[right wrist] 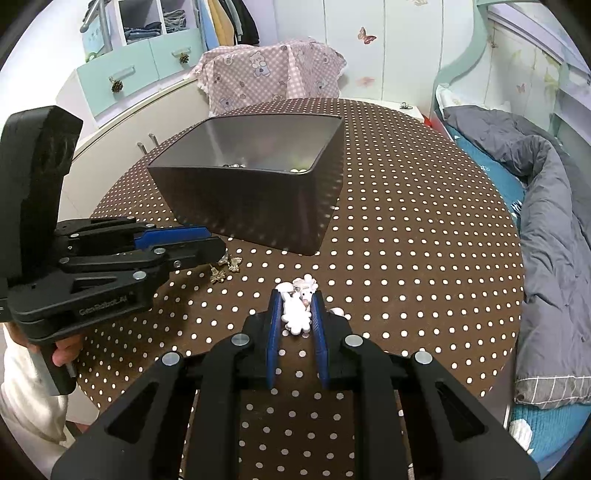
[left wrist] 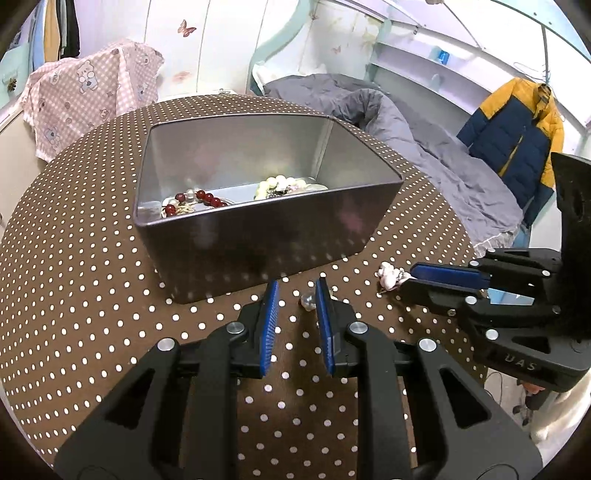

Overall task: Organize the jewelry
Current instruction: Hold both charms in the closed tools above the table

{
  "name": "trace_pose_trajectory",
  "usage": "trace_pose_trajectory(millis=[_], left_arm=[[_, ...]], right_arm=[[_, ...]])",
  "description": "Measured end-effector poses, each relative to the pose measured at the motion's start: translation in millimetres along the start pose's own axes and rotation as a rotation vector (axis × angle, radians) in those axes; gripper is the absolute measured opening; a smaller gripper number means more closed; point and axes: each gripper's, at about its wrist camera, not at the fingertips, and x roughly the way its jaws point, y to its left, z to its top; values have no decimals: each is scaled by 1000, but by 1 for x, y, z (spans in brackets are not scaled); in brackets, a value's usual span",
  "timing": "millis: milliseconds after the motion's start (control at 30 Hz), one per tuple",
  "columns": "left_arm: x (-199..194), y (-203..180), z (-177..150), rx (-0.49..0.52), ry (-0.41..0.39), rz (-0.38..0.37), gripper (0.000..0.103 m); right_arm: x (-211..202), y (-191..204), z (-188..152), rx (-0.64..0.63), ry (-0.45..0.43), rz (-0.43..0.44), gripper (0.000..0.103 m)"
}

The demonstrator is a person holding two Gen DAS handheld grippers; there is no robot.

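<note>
1. Right hand-held gripper (right wrist: 297, 314): jaws partly closed around the white bead piece (right wrist: 295, 314), pads flanking it; firm contact not clear. The piece looks to sit on the worktop (right wrist: 406, 221), its long axis along the fingers.
2. Left hand-held gripper (left wrist: 295, 295): open, empty, small pearl trinket (left wrist: 307, 301) lying between its tips.
3. Metal tin (right wrist: 258, 206) is straight ahead and above the right gripper's load; it needs a lift over the near wall.

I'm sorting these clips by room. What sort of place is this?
Most likely a bedroom at home, perhaps a child's: a bed with a rumpled grey duvet, a jacket hanging by the shelves, and butterfly stickers on the wall, all around a dotted table.
</note>
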Motion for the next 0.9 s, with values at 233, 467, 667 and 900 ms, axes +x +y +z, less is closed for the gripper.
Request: trace_pose_trajectory(millis=[233, 467, 667, 900], left_arm=[[-3, -1, -2, 13, 3, 2, 21], [-2, -5, -7, 29, 12, -21, 21], [2, -4, -4, 30, 21, -32, 21], [3, 2, -2, 6, 17, -33, 11]], right_arm=[[-2, -1, 1, 6, -3, -1, 15], [-3, 2, 3, -1, -10, 1, 15], [-4, 1, 4, 1, -10, -3, 15], [-5, 1, 5, 3, -12, -3, 15]])
